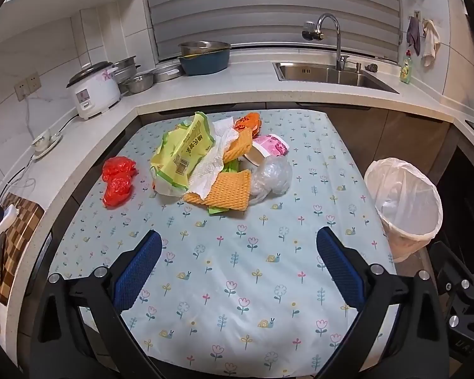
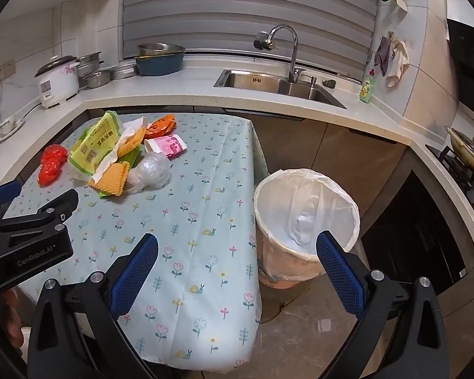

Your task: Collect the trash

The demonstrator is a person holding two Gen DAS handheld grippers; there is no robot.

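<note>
At frame centre, the floral-clothed surface [image 1: 237,284] carries the trash pile [image 1: 205,164] toward its upper left in both views. A lined waste bin [image 2: 306,221] stands on the floor just beside the surface's right edge. Left hand-held gripper [image 1: 238,268] and right hand-held gripper [image 2: 237,268]: both released, empty, low in frame.

white tiled walls [image 1: 63,50] | closed blinds [image 1: 268,6] (grey) | brown floor [image 2: 300,341]

Wrappers and crumpled trash [image 1: 211,164] heaped on table; lined bin [image 2: 306,221] beside.
</note>
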